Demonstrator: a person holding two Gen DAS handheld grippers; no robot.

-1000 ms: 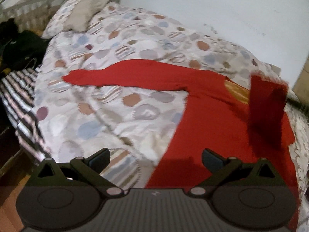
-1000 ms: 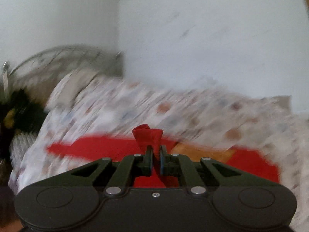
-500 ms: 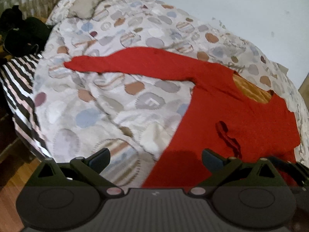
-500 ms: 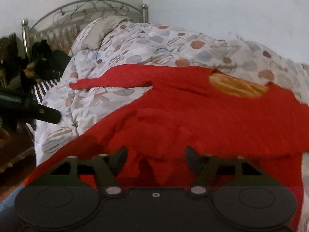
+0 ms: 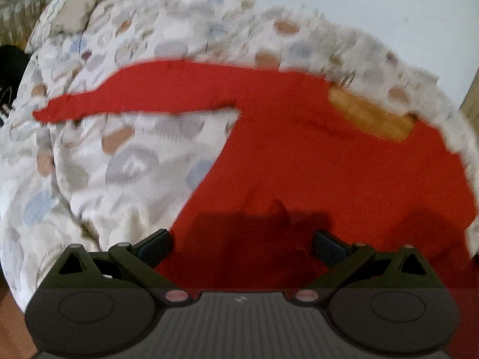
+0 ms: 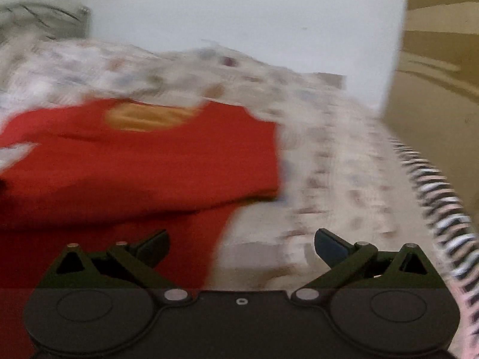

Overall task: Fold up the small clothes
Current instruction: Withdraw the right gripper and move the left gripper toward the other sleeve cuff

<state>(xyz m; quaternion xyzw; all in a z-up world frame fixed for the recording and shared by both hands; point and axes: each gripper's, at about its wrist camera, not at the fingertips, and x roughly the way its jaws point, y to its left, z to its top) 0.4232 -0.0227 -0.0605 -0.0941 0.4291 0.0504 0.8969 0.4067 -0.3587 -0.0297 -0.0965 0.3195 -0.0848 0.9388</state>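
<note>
1 red knit long-sleeve sweater w/ orange-yellow inner neck lining [image 5: 314, 155] lies flat on bed, over 1 white duvet w/ blue, brown & grey round spots [image 5: 98, 173]. 1 sleeve stretched out toward the left in left view; the other not seen as separate, right side shows a folded-over edge in right view [image 6: 155, 161]. 1 pillow, same print [image 5: 74, 15], at head end. 1 striped black/white cloth [image 6: 446, 197] along bed edge.

2 hand-held grippers:
- Left hand-held gripper [image 5: 241, 243]: jaws wide, nothing gripped, above sweater hem.
- Right hand-held gripper [image 6: 241, 243]: jaws have just been opening, now wide, nothing gripped; sweater's edge and duvet below.

Both views motion-blurred.
</note>
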